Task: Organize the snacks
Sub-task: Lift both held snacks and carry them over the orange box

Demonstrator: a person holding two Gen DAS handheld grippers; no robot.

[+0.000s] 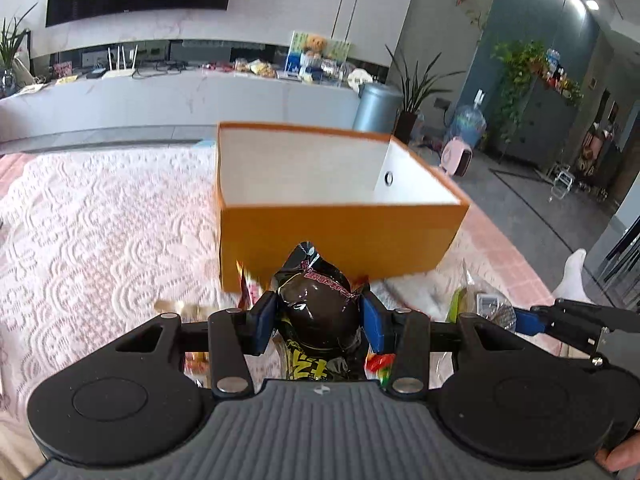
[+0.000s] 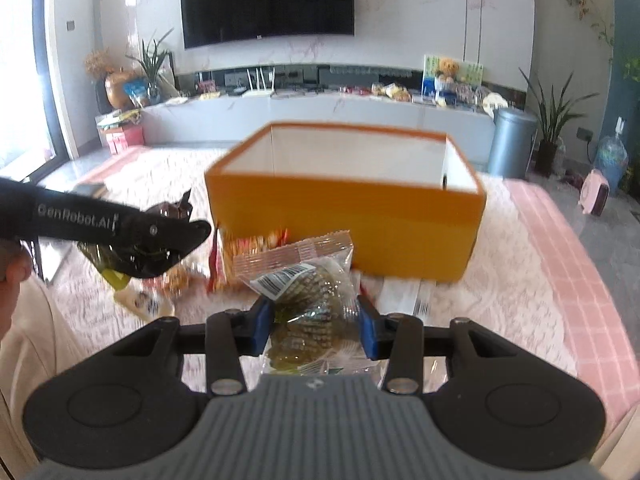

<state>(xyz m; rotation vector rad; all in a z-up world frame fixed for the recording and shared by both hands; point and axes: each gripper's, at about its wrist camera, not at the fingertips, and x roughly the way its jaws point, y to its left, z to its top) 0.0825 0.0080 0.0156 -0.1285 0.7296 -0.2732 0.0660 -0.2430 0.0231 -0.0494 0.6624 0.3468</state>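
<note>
Our left fingers [image 1: 265,322] pinch a dark packet [image 1: 318,308] by its puffed middle, and the right fingers [image 2: 262,320] clamp a clear packet [image 2: 310,292] the same way — across the belly, probably because the crimped ends would slip or tear. The left gripper [image 1: 319,322] holds its packet with the twisted top pointing at the box [image 1: 344,236]; the right gripper [image 2: 314,322] keeps the barcode end forward. Both packets hang clear of the cloth [image 1: 100,220], just short of the box's near wall. The box stands open and looks empty from here, so we judge both are meant to go over its rim. More snacks [image 2: 248,256] lie bunched against the near wall — handy for later picks, yet close enough that a low carry could snag them.
</note>
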